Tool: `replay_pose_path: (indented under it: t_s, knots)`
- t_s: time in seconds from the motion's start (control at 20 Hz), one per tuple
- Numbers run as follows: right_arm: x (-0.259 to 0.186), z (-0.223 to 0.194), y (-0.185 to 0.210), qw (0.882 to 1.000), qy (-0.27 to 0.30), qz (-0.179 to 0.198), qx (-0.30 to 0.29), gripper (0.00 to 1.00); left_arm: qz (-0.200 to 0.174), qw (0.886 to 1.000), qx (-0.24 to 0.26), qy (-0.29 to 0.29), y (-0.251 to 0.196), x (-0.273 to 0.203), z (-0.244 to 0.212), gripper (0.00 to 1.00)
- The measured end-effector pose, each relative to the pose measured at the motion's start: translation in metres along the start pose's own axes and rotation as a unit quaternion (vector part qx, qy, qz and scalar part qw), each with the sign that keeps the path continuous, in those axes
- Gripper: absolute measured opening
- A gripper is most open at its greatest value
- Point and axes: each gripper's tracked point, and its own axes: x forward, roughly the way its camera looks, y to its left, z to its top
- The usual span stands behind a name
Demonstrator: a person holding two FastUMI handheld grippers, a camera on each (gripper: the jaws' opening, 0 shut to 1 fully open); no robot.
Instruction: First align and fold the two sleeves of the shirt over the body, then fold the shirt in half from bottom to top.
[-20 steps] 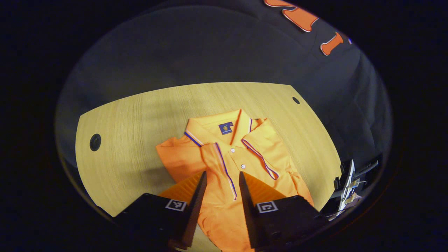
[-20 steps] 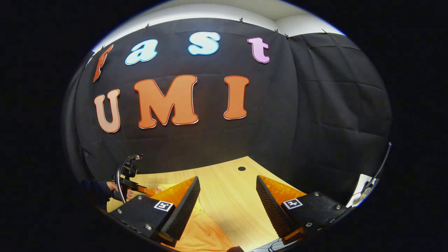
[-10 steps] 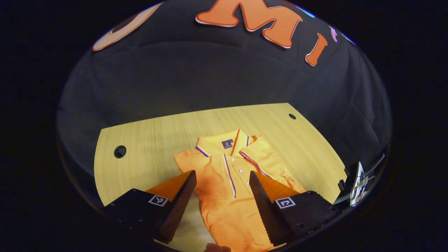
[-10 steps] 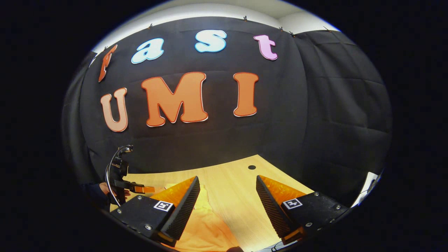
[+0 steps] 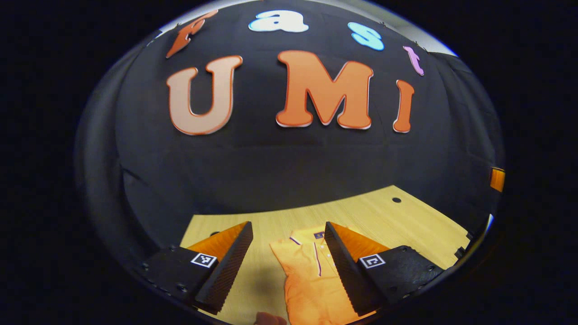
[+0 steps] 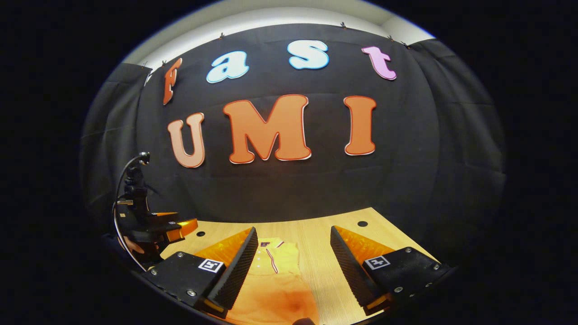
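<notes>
Left gripper view: the left claw (image 5: 287, 246) is spread wide and holds nothing. The shirt (image 5: 309, 275) lies flat on the worktop (image 5: 406, 221) beneath it, collar at the far end and both sleeves apparently folded over the body. At the right edge of this view a small part of the right claw (image 5: 496, 179) is visible.

Right gripper view: the right claw (image 6: 292, 248) is likewise spread and empty, raised above the worktop (image 6: 316, 234). The shirt (image 6: 277, 275) lies between and below its fingers. The left claw (image 6: 178, 228), with the hand (image 6: 131, 246) holding it, appears at the left.

Judgement: the bottom-to-top fold remains to be done; the near hem is hidden below both views.

Risks:
- Uneven hem grasp: one claw gripping higher than the other would skew the fold.
- Single-layer pinch: catching only the top layer would drag a folded sleeve open.
- Fast lift: the light fabric could slide on the smooth worktop and shift the collar.
</notes>
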Motion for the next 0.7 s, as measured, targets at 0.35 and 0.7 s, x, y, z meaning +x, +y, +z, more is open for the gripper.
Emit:
replay_pose_path:
  t_s: [0.35, 0.7]
  knots:
    - [0.0, 0.008, 0.017, 0.995, -0.051, 0.077, -0.026, 0.98, 0.116, 0.985, 0.011, -0.127, 0.016, -0.125, 0.046, 0.97]
    - [0.005, -0.007, 0.032, 0.989, -0.073, 0.119, -0.053, 0.98, 0.142, 0.972, 0.03, -0.187, 0.002, -0.193, 0.039, 0.96]
